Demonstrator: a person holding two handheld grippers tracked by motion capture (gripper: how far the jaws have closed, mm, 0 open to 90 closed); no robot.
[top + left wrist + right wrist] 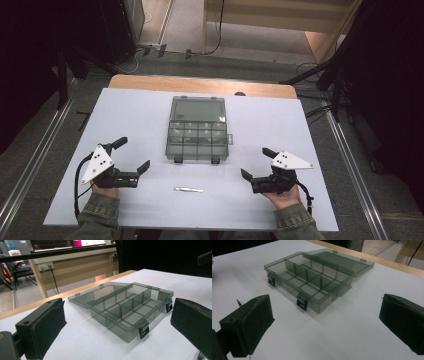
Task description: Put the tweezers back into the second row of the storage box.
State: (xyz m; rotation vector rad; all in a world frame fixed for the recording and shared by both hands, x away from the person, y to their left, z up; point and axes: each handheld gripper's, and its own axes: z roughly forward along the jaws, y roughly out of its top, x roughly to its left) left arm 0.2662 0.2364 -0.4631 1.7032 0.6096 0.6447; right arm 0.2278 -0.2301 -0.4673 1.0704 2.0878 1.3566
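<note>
A smoky clear compartment box [197,135] lies open in the middle of the white table [310,150], its lid [196,109] flat on the far side. Its compartments [130,307] [309,277] look empty, and two black latches [144,330] hang on its near wall. A small silver rod [188,189] lies in front of the box. My left gripper [132,154] [117,308] rests open left of the box with nothing between its jaws. My right gripper [256,163] [325,302] rests open at the right, also holding nothing.
A wooden strip [200,85] edges the table's far side. Beyond it are floor, cables and dark stands [340,85]. A metal rail [350,165] runs along the floor on the right. A wooden desk [75,267] stands behind the table.
</note>
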